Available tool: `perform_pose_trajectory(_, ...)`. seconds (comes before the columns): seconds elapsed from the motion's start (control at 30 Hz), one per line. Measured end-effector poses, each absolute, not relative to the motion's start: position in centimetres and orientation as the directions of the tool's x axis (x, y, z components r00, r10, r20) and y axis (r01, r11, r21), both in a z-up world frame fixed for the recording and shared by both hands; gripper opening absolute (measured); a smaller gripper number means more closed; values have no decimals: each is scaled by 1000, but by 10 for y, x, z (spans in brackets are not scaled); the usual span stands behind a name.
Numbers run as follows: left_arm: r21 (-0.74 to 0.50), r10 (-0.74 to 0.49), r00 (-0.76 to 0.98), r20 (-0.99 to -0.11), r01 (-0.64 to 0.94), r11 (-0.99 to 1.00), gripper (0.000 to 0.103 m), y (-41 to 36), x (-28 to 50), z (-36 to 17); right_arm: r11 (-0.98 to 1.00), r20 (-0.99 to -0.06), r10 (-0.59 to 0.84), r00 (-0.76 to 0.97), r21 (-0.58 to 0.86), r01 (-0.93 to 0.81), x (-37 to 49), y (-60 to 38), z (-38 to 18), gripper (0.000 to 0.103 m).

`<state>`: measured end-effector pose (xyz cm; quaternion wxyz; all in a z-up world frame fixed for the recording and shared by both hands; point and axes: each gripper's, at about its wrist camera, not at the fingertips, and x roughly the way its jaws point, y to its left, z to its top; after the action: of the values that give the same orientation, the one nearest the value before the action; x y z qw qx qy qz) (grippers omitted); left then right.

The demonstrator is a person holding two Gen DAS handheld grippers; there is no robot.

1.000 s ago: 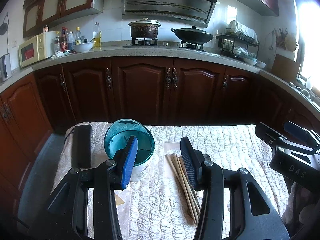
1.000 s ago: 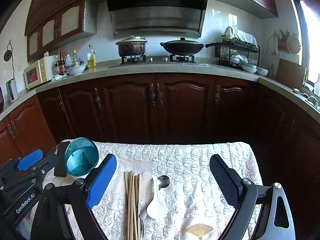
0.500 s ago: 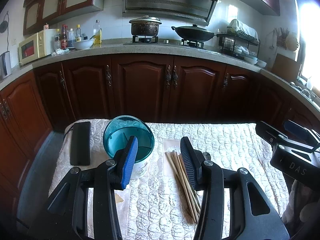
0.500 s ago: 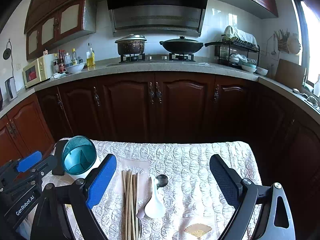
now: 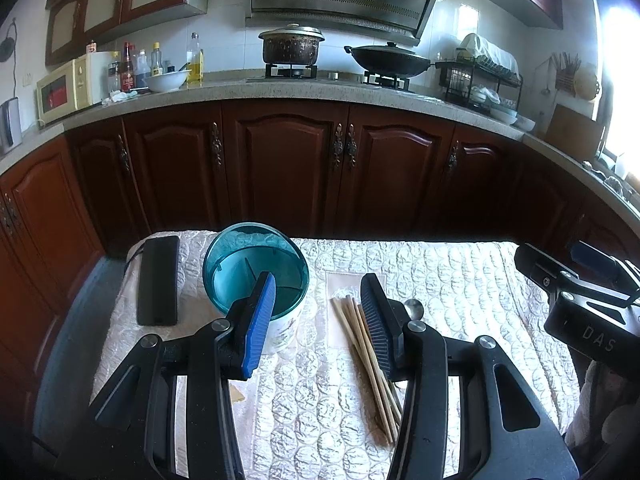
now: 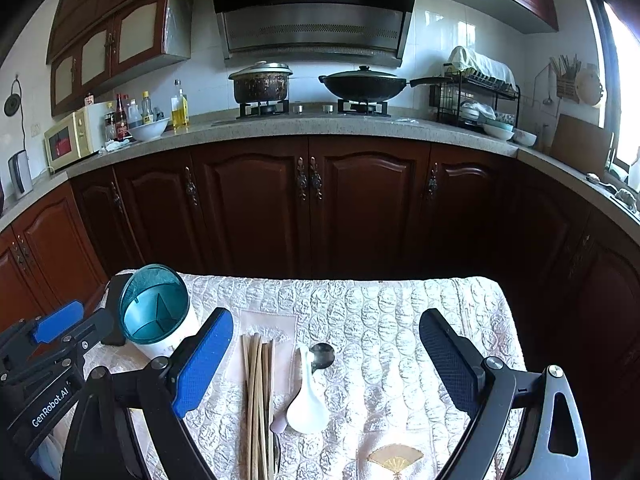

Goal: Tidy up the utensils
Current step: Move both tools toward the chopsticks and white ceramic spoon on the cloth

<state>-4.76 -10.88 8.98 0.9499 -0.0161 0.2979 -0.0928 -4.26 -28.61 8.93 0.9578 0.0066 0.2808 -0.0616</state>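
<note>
Quilted cloth (image 6: 400,320) bears chopsticks (image 6: 258,392); right claw (image 6: 326,364) gapes.

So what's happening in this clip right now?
Nothing is gripped yet. Both the left gripper and the right gripper hover open above the quilted table. The chopsticks, white spoon and a metal spoon lie loose on it, beside the empty teal utensil holder.

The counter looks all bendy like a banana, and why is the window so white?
In both wrist views the fisheye lens curves the straight countertop. In the left wrist view the window is blown out white by daylight; in the right wrist view the window glares too, and the corners go dark.
</note>
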Motion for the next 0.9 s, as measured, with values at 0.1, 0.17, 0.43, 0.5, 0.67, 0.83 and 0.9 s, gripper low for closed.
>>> perform_pose_trajectory(0.1, -88, -185, 803, -566, 164, 983, 44, -109, -46, 90, 992, -539, -113, 835, -21, 121, -43, -286, 89, 93)
perform_pose_trajectory(0.17, -90, -184, 802, -568, 162, 983, 44, -109, -46, 89, 992, -540, -114, 834, -22, 121, -43, -286, 89, 93)
perform_pose_trajectory(0.43, -87, -185, 799, -573, 165, 982, 44, -110, -44, 87, 993, -550, -111, 828, -20, 120, -40, -289, 85, 93)
perform_pose_trajectory(0.5, -87, -185, 797, -574, 164, 982, 44, -111, -44, 85, 993, -553, -110, 826, -19, 119, -40, -289, 84, 93)
perform_pose_trajectory(0.67, -91, -185, 794, -580, 162, 983, 44, -110, -42, 82, 993, -559, -112, 822, -22, 120, -38, -289, 82, 93)
perform_pose_trajectory(0.83, -93, -185, 789, -586, 161, 983, 44, -110, -40, 80, 992, -566, -112, 817, -18, 124, -38, -292, 80, 93)
perform_pose_trajectory(0.9, -92, -185, 788, -587, 162, 982, 44, -111, -39, 79, 992, -570, -112, 814, -15, 126, -37, -293, 79, 93)
